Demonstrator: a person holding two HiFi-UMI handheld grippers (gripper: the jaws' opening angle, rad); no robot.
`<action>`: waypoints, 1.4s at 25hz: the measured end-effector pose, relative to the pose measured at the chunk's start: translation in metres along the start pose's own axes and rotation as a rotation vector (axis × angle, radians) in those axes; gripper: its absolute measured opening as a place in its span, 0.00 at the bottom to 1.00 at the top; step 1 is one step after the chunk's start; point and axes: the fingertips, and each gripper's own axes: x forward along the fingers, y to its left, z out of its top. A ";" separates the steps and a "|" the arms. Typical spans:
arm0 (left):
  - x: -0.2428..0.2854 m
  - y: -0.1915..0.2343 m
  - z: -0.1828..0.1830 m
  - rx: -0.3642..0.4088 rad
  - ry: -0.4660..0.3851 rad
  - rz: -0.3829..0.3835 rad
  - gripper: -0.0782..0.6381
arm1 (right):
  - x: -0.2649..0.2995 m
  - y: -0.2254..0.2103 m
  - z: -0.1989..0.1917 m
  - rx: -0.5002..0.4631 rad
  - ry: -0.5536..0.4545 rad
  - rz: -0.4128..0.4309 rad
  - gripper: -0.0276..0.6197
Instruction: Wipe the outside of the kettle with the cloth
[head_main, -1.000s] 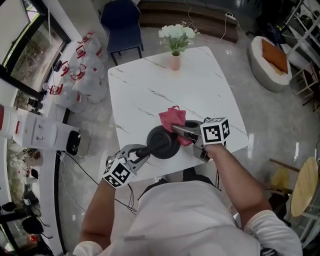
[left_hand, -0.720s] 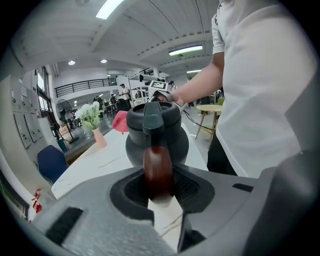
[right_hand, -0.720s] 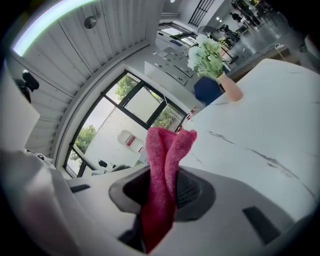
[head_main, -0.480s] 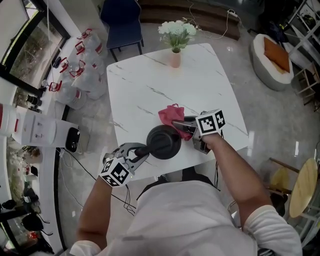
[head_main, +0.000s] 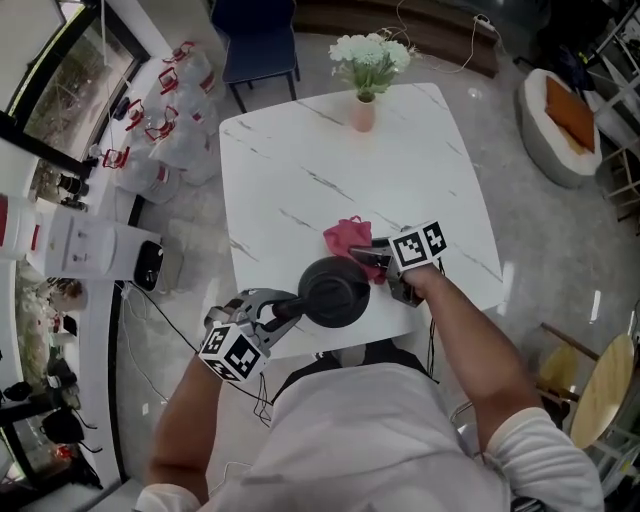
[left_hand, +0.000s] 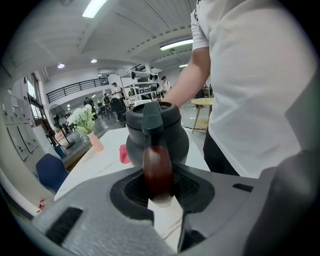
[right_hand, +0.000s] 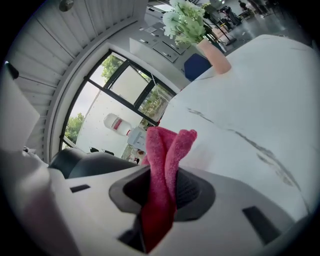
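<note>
Our left gripper (left_hand: 159, 186) has its jaws partly closed on the kettle's brown handle (left_hand: 158, 169), which stands upright between the pads. The handle runs straight into the dark grey kettle (head_main: 335, 290), lid on, standing on the white marble table (head_main: 330, 150) close to its near edge, between our two grippers.

Our right gripper (right_hand: 162, 196) has its jaws pinched shut on the pink cloth (right_hand: 164, 160). A folded bunch of the cloth sticks out past the fingertips, and the rest hangs down between the jaws. From the head view the cloth lies at the kettle's far right side, just beside the body. We cannot tell whether it presses on the kettle. In the right gripper view the kettle's dark body shows just left of the jaws.

Further off, a pink vase (head_main: 363, 113) with white flowers (head_main: 371, 50) stands at the table's far edge, well apart from the kettle.
</note>
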 end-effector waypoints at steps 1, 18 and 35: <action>0.000 0.000 0.000 0.004 0.003 -0.001 0.25 | 0.001 -0.003 -0.001 0.003 0.008 -0.003 0.21; 0.004 -0.006 0.008 0.219 0.036 -0.024 0.25 | 0.004 -0.052 -0.035 -0.074 0.168 -0.224 0.21; 0.004 -0.025 0.024 0.492 0.041 -0.044 0.25 | -0.089 0.092 0.055 -0.399 -0.024 -0.088 0.21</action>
